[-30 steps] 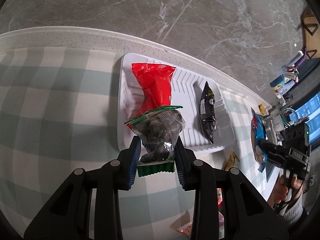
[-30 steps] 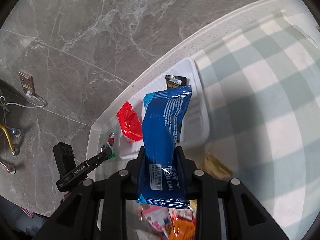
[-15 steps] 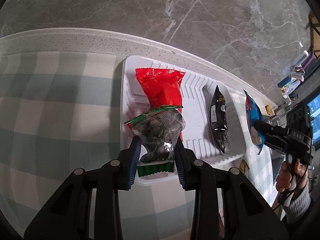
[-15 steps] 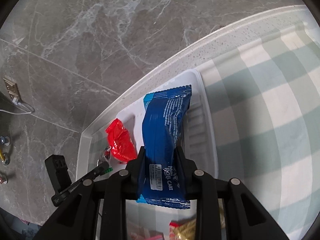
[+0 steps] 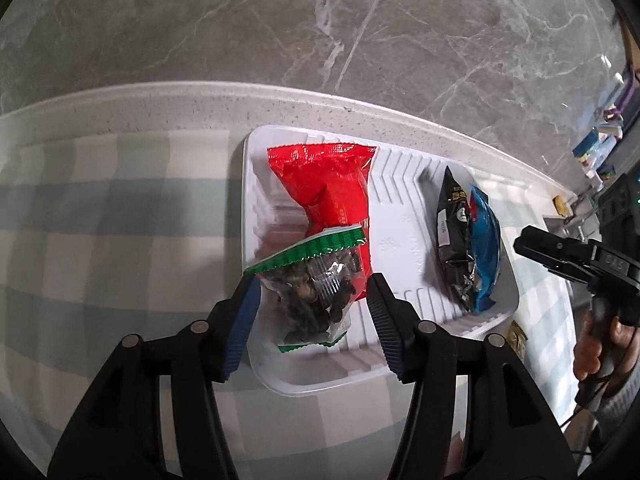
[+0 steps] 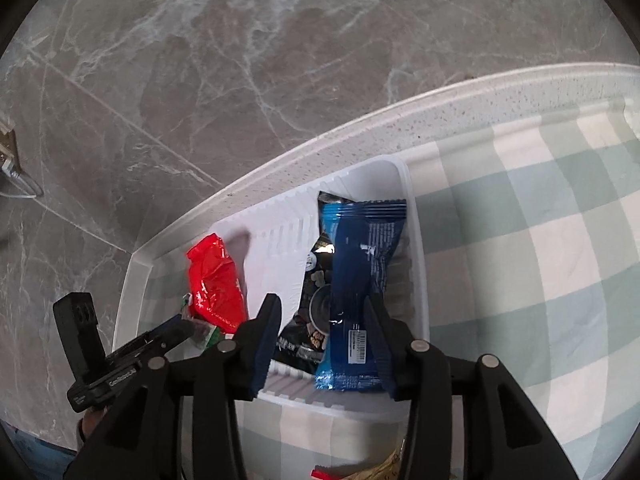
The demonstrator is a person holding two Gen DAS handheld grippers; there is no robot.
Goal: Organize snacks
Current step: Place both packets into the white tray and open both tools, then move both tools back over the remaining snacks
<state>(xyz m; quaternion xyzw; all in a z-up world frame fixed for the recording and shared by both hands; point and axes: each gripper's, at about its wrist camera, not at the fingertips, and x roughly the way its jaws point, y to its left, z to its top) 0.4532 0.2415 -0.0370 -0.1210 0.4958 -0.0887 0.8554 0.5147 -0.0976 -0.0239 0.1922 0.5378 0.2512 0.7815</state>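
The left claw (image 5: 312,312) stands apart over the near end of the white plastic tray (image 5: 256,184). Its jaws have just been opening, and the clear packet with green edges (image 5: 314,296), full of dark pieces, lies between them in the tray; the blue pads (image 5: 244,324) do not press on it. The far end of this packet rests on the red packet (image 5: 328,188), which lies along the left side of the tray.

The right claw (image 6: 322,336) is also apart, and its jaws have just been opening as well. The blue snack packet (image 6: 360,272) lies between them at the right side of the tray (image 6: 416,248). Its left part rests on the black snack packet (image 6: 308,312). The left pad stands clear of it; at the right pad I cannot tell if a gap remains. In the left wrist view the blue packet (image 5: 486,248) and the black packet (image 5: 454,236) lie together at the far right side of the tray, well apart from the red one.

The tray sits on a table covered with a cloth in pale green and white checks (image 5: 100,216), close to the speckled white edge (image 5: 160,108) of the table. Behind it is a grey marble wall (image 5: 280,20). A person's hand (image 5: 596,348) holds the right claw's handle at the right border of the left wrist view.
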